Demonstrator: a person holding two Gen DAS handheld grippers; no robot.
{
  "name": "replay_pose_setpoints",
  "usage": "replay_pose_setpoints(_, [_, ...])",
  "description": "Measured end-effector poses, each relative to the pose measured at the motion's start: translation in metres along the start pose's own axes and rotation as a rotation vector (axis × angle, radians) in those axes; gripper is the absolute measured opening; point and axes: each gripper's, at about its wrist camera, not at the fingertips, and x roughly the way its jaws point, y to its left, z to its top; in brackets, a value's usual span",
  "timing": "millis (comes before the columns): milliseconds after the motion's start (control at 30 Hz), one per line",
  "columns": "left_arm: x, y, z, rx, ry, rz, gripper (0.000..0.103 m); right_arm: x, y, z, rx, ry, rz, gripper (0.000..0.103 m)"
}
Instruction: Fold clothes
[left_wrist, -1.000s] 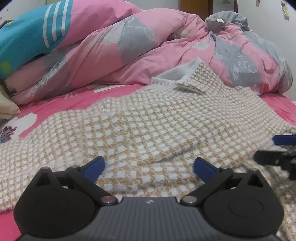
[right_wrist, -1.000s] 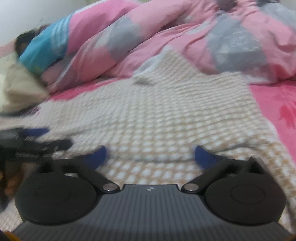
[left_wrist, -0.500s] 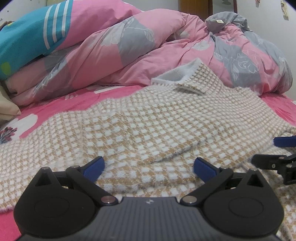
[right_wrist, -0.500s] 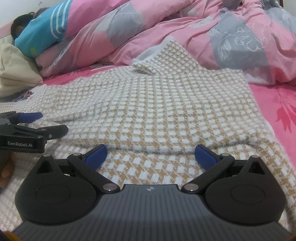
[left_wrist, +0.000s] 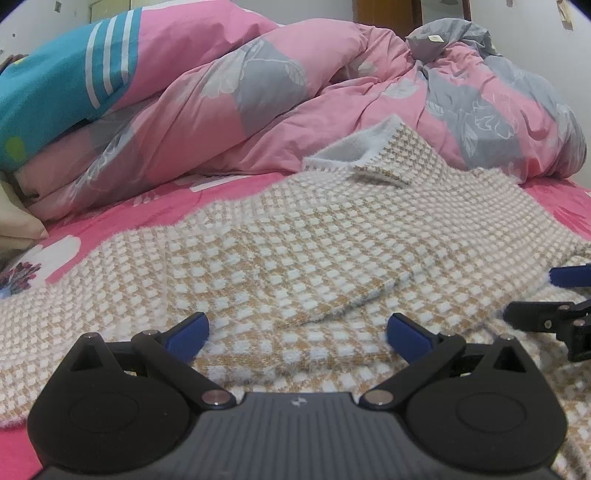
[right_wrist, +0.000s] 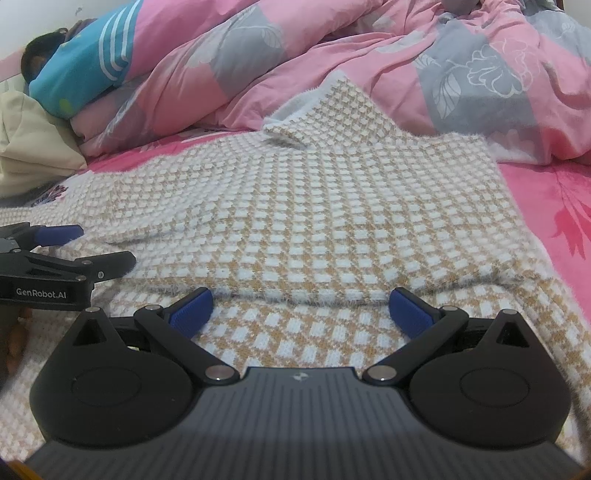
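Two grippers wide open over one checked sweater

Since a second ago the right gripper (right_wrist: 301, 308) has steadied from a blurred sweep; the left gripper (left_wrist: 295, 330) hardly shifts. Both hold nothing, jaws spread just above the one tan-and-white sweater (right_wrist: 332, 206), which lies flat on the pink bedsheet (right_wrist: 554, 206). One rumpled pink-and-grey duvet (left_wrist: 314, 92) lies beyond.

A: What pattern is on the sweater (left_wrist: 303, 258)?
B: A tan-and-white check throughout; its collar (left_wrist: 351, 151) lining is plain white.

A: And behind the sweater?
B: A quilt (left_wrist: 258, 110) in pink with grey patches and white outlined flowers. Left of that lies a turquoise cloth (left_wrist: 55, 96) with white stripes.

A: Beneath the sweater?
B: A hot-pink bedsheet (right_wrist: 554, 206) with darker leaf prints.

A: The gripper pads (right_wrist: 194, 306)?
B: Blue, on black arms.
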Motion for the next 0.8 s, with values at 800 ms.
replay_pose_setpoints(800, [-0.032,0.003,0.029,-0.001,-0.141,-0.023,0.103,-0.025,0.007,0.022,-0.023,-0.072,-0.021,0.102])
